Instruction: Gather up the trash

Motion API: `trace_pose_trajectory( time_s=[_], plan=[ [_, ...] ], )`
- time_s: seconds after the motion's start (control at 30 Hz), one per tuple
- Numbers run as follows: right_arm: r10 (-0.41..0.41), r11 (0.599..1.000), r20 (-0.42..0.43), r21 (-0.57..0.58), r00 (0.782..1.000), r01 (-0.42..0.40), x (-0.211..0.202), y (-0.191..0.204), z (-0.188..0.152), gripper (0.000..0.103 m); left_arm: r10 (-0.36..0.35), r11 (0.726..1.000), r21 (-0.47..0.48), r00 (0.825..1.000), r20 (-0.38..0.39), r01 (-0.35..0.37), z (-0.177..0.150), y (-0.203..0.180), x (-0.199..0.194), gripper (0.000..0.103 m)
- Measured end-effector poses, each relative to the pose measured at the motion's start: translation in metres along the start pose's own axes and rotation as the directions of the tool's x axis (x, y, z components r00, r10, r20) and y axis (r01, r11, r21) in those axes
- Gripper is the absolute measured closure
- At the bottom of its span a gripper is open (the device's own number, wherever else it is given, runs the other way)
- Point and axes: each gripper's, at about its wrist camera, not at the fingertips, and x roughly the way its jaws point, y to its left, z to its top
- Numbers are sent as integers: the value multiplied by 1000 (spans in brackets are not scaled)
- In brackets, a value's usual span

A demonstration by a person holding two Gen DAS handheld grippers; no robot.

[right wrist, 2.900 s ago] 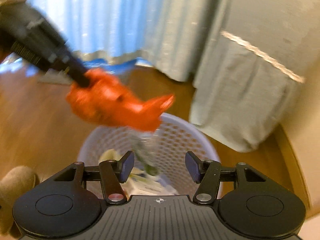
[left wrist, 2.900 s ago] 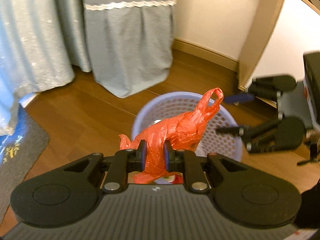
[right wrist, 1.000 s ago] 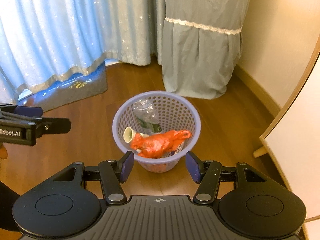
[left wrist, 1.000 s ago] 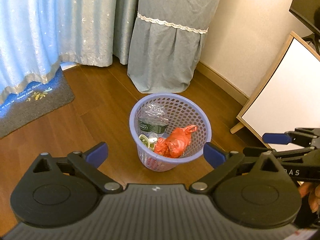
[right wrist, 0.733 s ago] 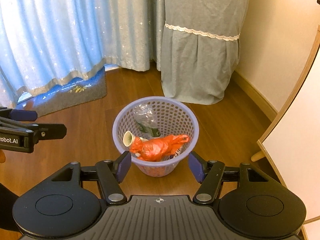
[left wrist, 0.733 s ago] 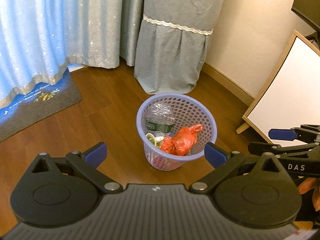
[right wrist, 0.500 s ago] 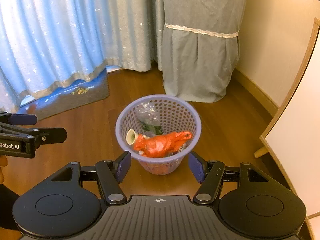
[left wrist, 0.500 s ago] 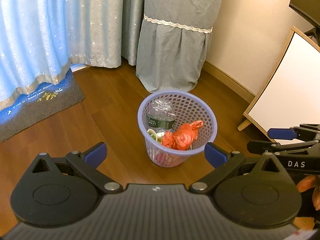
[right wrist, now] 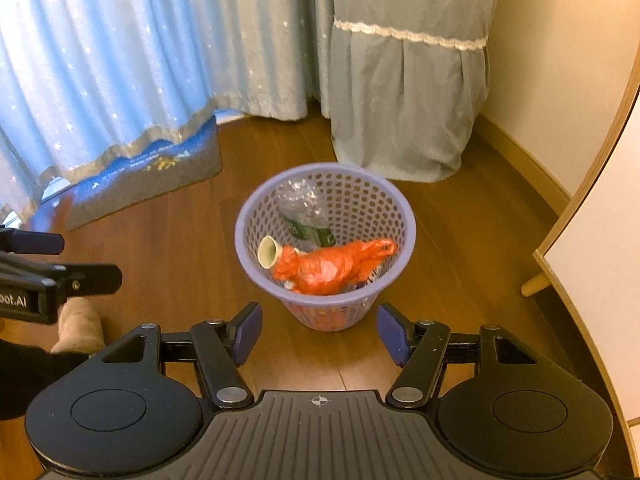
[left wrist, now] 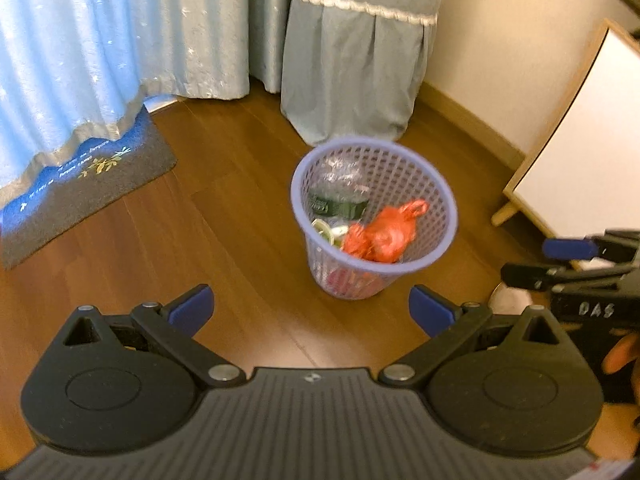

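orange bag [right wrist: 332, 266] now dropped in the basket [right wrist: 248, 256], left gripper [left wrist: 310, 308] and right gripper [right wrist: 318, 334] both wide and empty, pulled back, looks done

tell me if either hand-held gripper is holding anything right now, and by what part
Nothing is held. The left hand-held gripper and right hand-held gripper are both open and empty; the orange bag lies in the basket.

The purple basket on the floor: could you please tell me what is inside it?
The basket holds an orange plastic bag, a crushed clear bottle and a paper cup. Whatever lies beneath the bag is covered.
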Motion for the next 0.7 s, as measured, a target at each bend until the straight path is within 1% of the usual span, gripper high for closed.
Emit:
trace_pose_trajectory(
  time_s=[0.1, 0.27, 0.43, 0.53, 0.6, 0.7],
  plan=[
    [7, 1000, -36, 15, 999, -7, 15, 0, 0, 42, -10, 1000, 0, 999, -34, 10, -5, 10, 19, 1],
    [19, 1000, -96, 8, 995, -19, 42, 7, -1, 42, -15, 998, -54, 997, -81, 11, -16, 25, 41, 1],
    [56, 998, -194, 32, 980, -50, 69, 12, -5, 42, -14, 996, -92, 994, -110, 4, -15, 31, 48, 1],
    [40, 999, -207, -10, 978, -43, 76, 19, -7, 42, -25, 993, -117, 992, -120, 11, -10, 30, 51, 1],
    [19, 999, -194, -35, 981, -26, 76, 20, -7, 42, -15, 994, -110, 992, -125, 1, -9, 28, 52, 1],
    [-1, 999, -178, -39, 984, -6, 76, 19, -7, 42, -2, 993, -114, 991, -134, -14, -12, 29, 54, 1]
  ],
)
